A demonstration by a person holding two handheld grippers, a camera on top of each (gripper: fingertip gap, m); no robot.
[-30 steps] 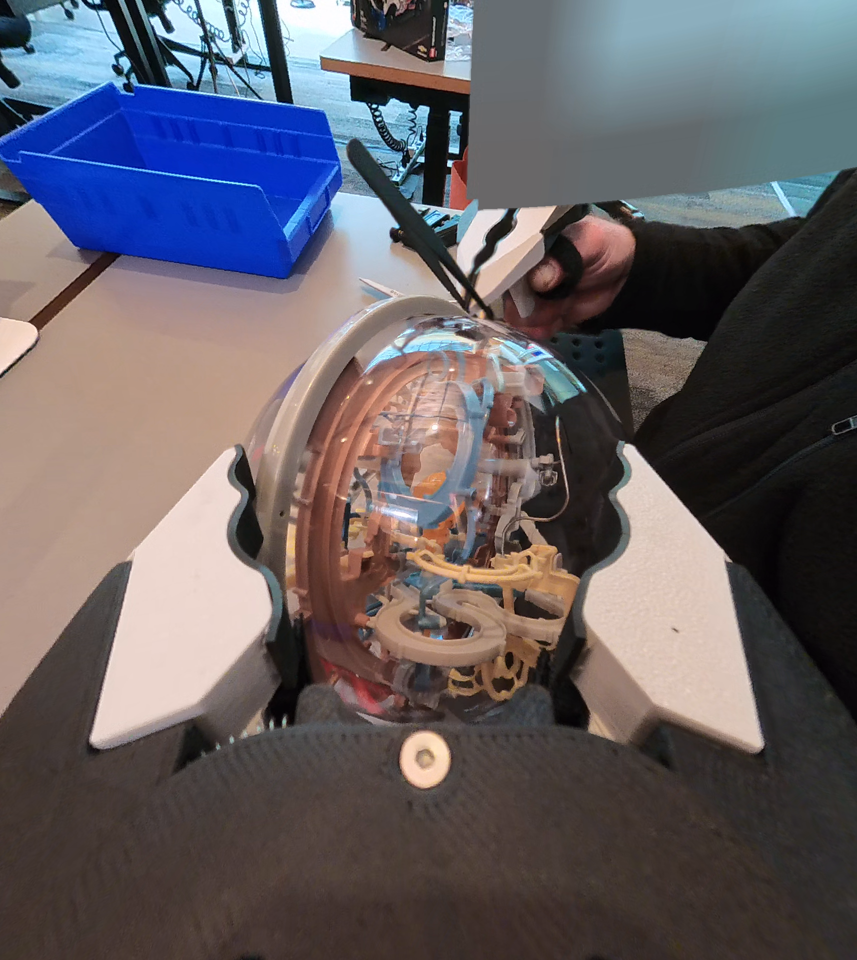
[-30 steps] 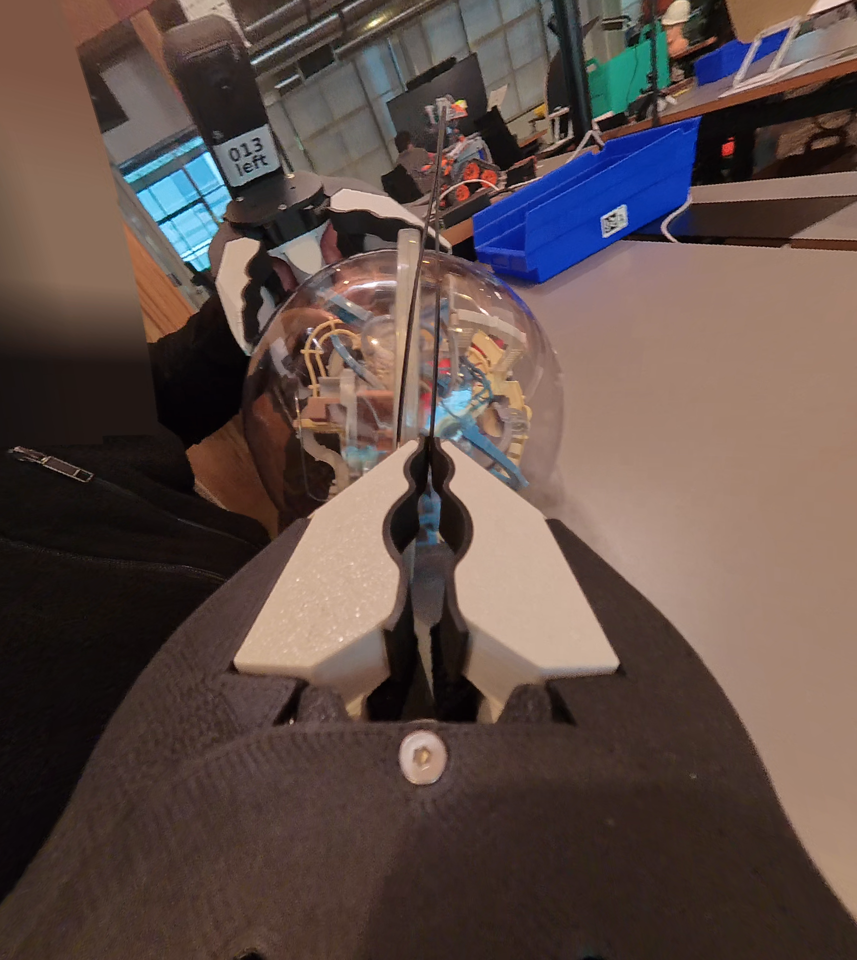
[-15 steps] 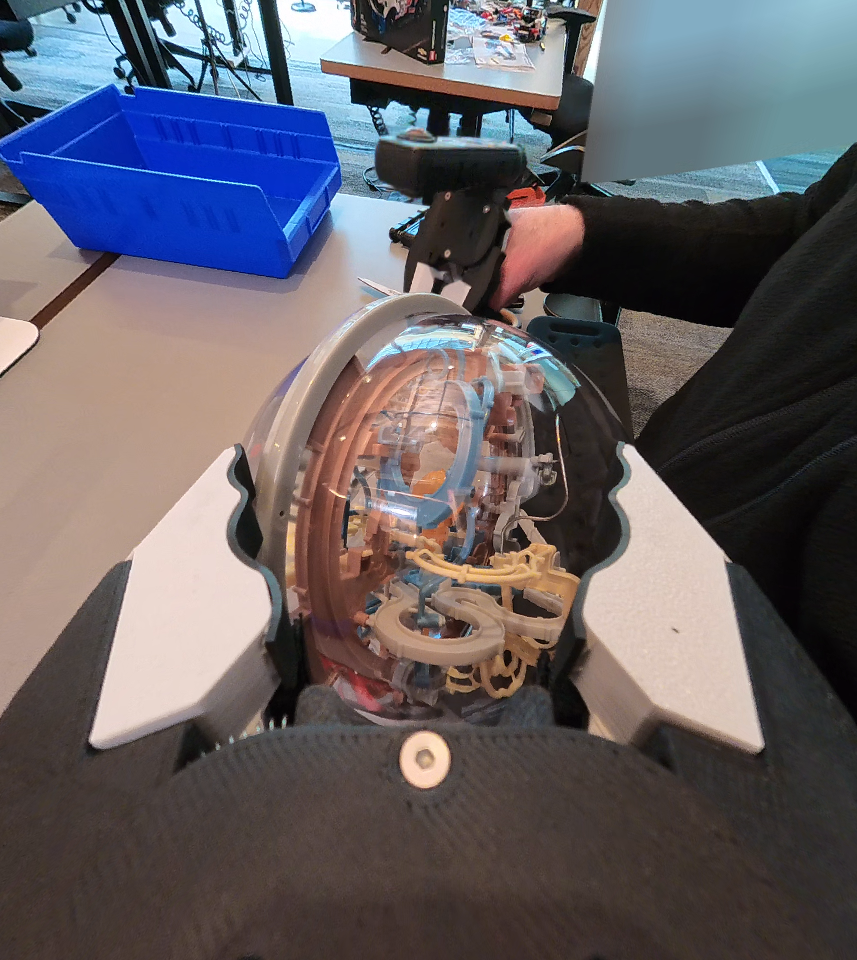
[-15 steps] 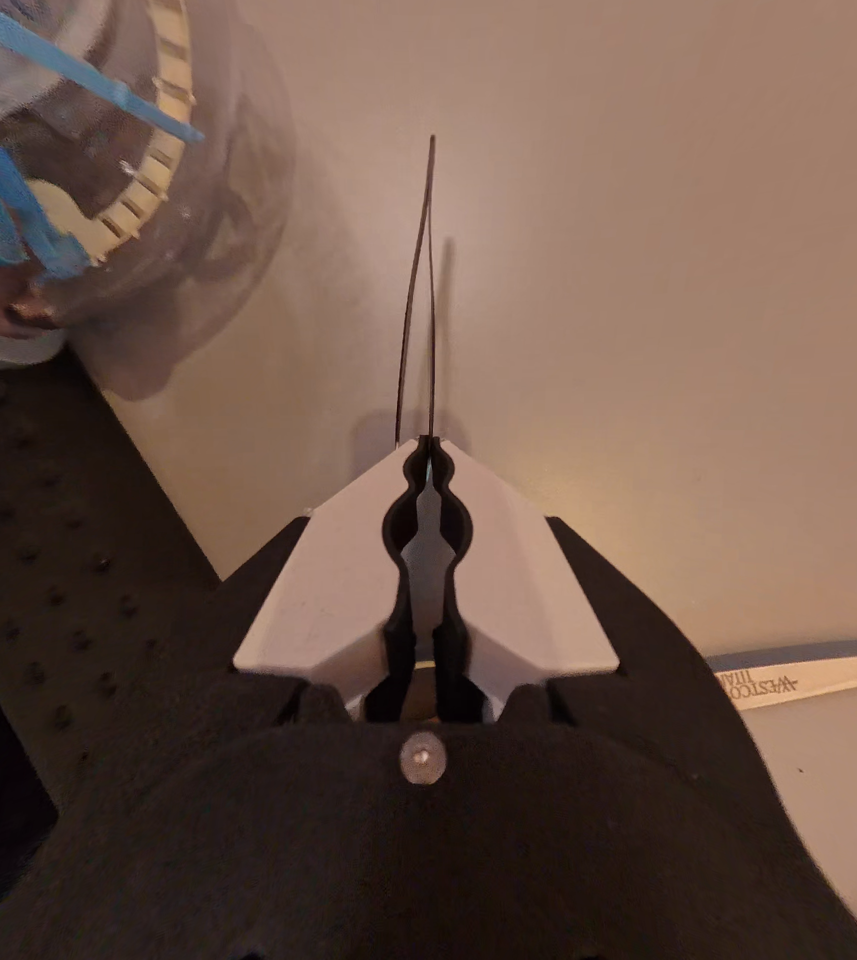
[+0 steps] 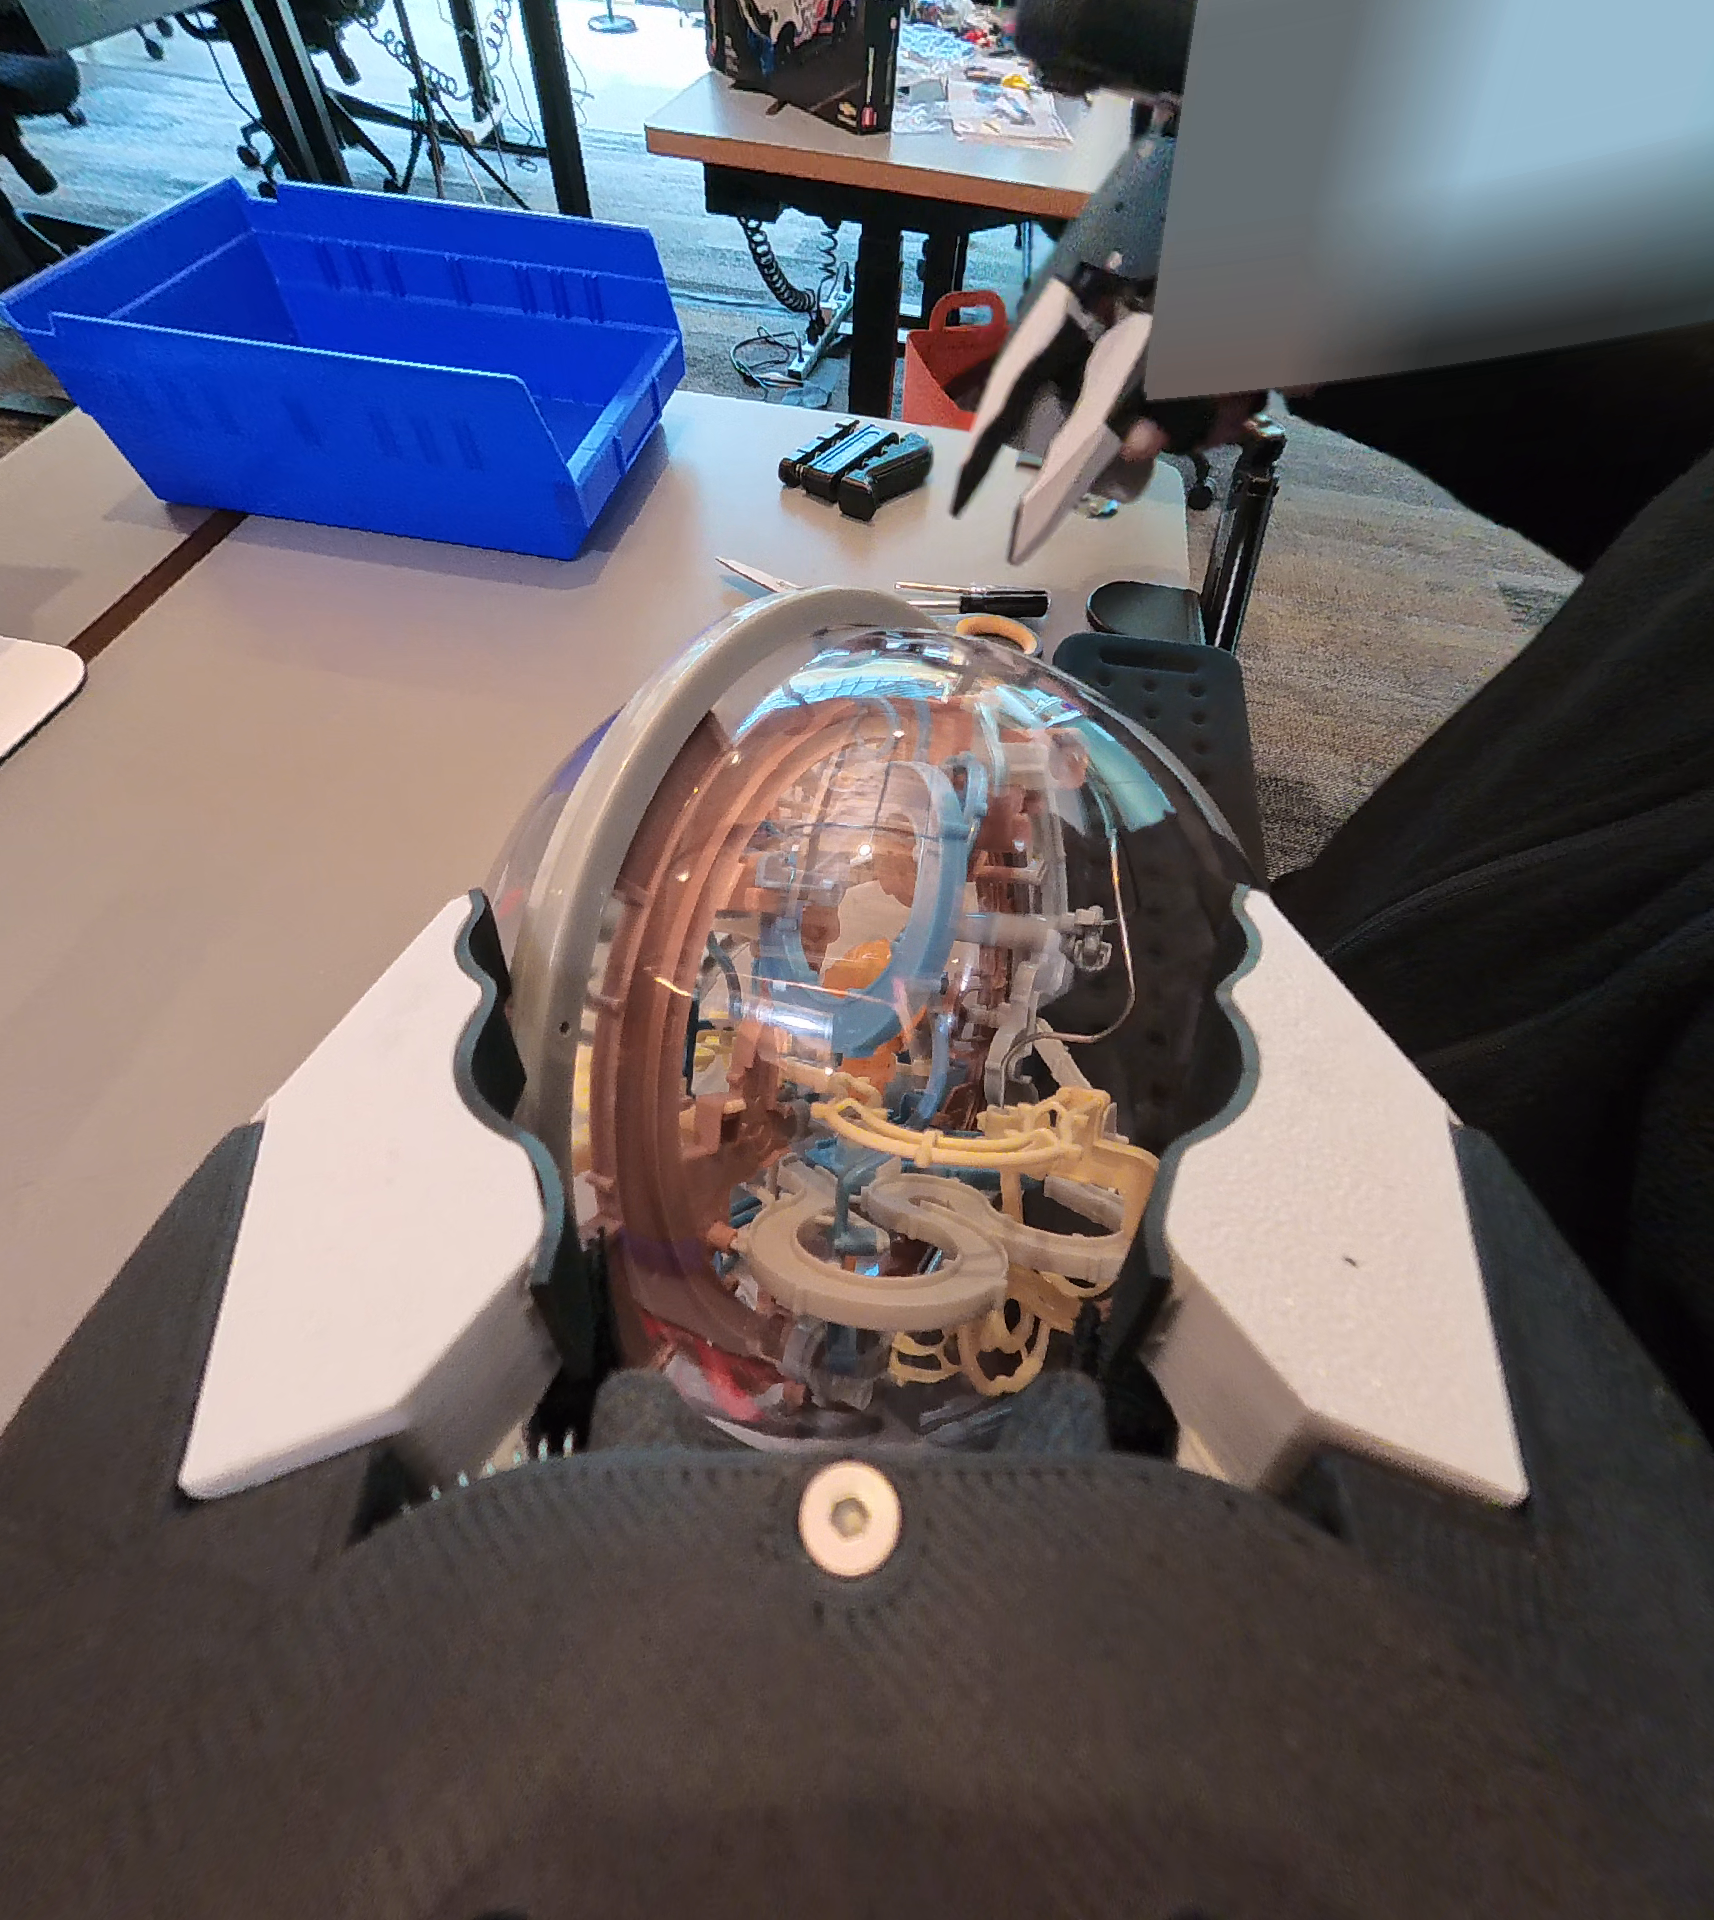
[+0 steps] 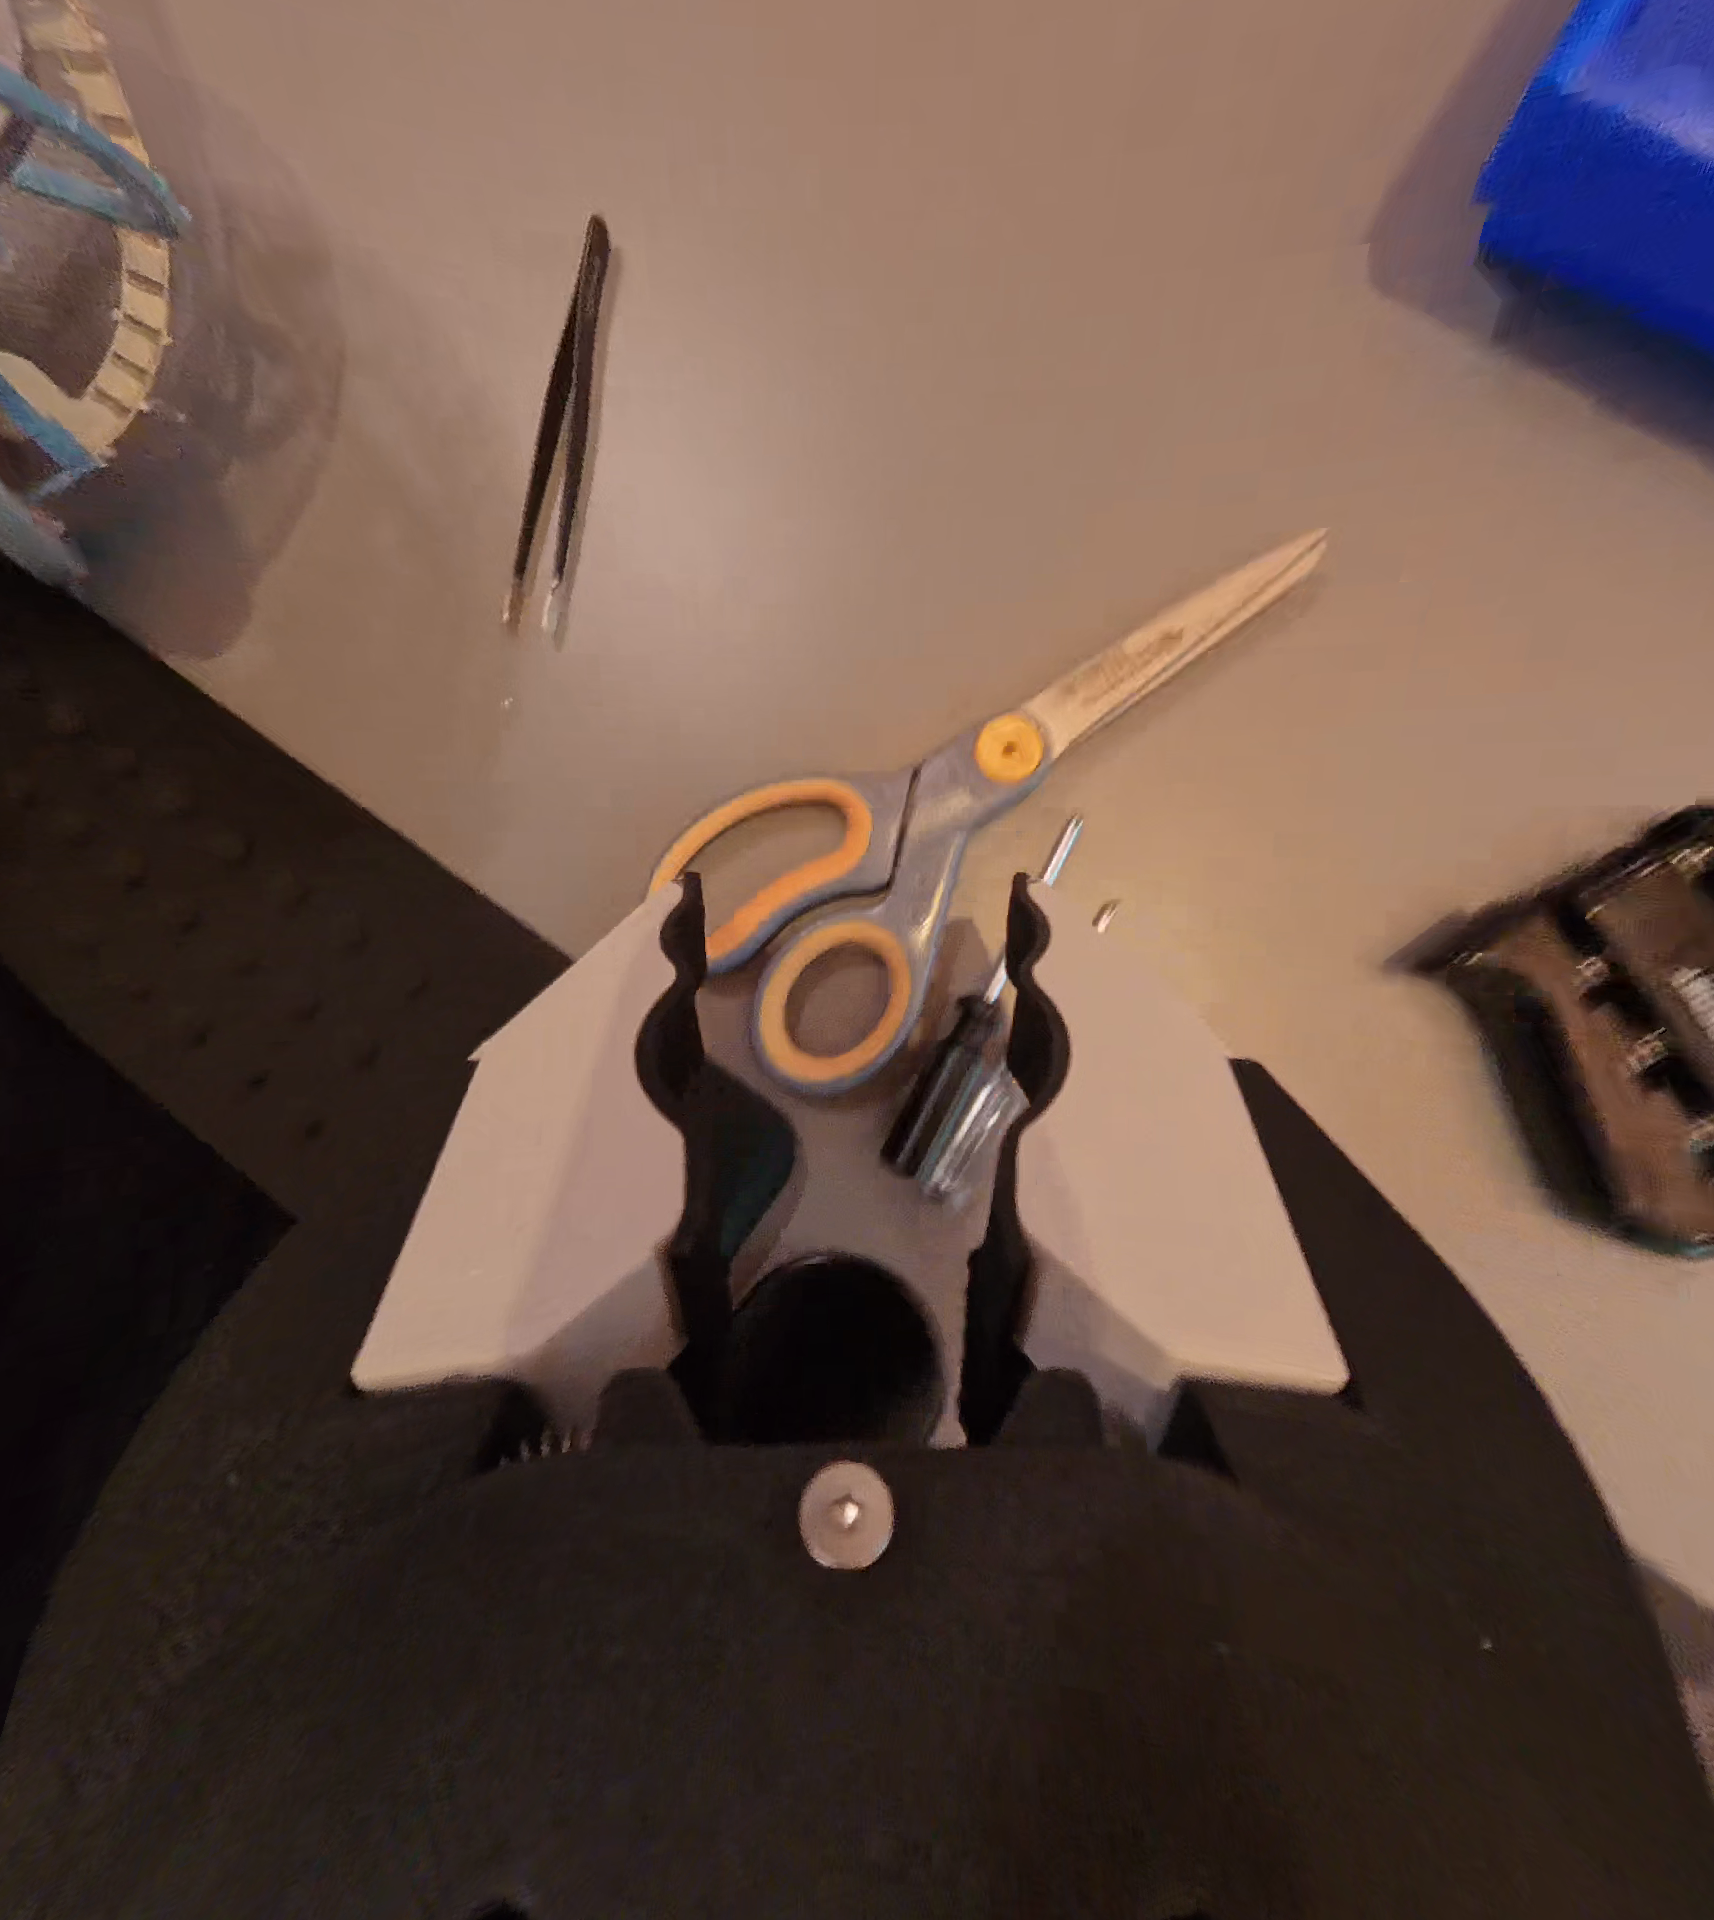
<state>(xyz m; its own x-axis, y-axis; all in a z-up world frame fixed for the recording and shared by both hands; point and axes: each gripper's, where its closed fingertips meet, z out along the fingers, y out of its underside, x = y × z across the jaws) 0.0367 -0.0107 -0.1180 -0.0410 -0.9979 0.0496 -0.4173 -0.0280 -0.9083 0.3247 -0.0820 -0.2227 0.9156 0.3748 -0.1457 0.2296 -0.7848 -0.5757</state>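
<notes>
Tweezers (image 6: 559,426) released; we see them flat on table (image 6: 936,312), right gripper (image 6: 848,894) now apart above scissors (image 6: 894,873). Left gripper (image 5: 858,1049) stays clamped on maze ball (image 5: 832,1039).

The clear, glossy plastic maze sphere (image 5: 863,1039) has a matt grey plastic ring and coloured plastic tracks inside. The left gripper (image 5: 858,1101) has matt white plastic fingers (image 5: 385,1195) on a finely ribbed black body. The smooth matt grey table (image 6: 936,364) carries thin dark metal tweezers (image 6: 562,426), scissors (image 6: 946,821) with bright metal blades and grey-orange plastic handles, and a glossy blue plastic bin (image 5: 354,364).
</notes>
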